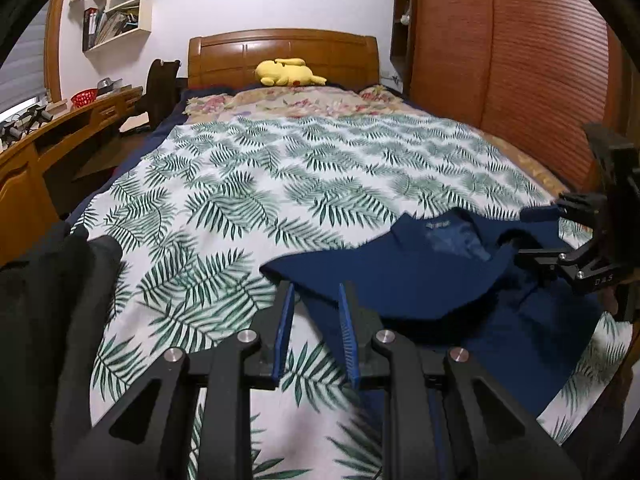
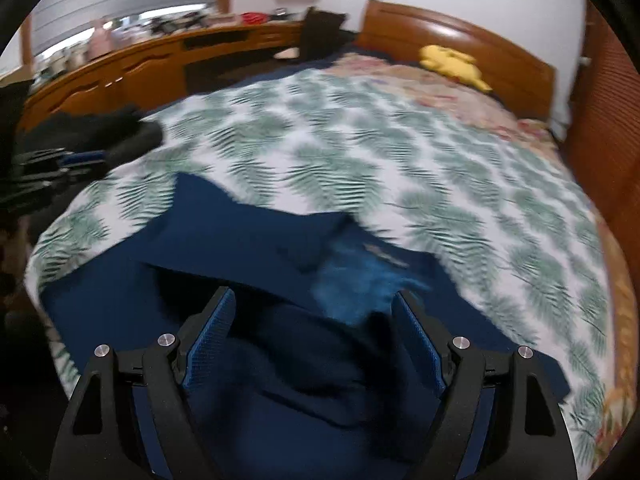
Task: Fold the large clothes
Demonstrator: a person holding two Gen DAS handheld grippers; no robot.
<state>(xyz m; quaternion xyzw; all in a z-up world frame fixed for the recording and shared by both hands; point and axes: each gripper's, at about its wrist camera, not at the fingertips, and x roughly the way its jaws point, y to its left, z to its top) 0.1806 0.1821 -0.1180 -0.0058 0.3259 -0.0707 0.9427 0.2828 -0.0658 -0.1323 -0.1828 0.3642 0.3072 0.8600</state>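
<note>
A navy shirt [image 1: 420, 280] lay crumpled on the bed's [image 1: 240, 200] near right, both hand-held grippers, left [image 1: 316, 292] and right [image 2: 314, 300], released and hovering at its edges, apparently readying a fold.

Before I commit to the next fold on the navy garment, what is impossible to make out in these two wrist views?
- Navy garment, right wrist view: motion blur smears its collar label and edges; its near hem is cut off behind the right gripper.
- Same garment, left wrist view: the left gripper covers its near corner, so contact is unclear.
- Black clothing, left wrist view: cropped by the left edge; its type is unclear.
- Neck label text: too small.
</note>
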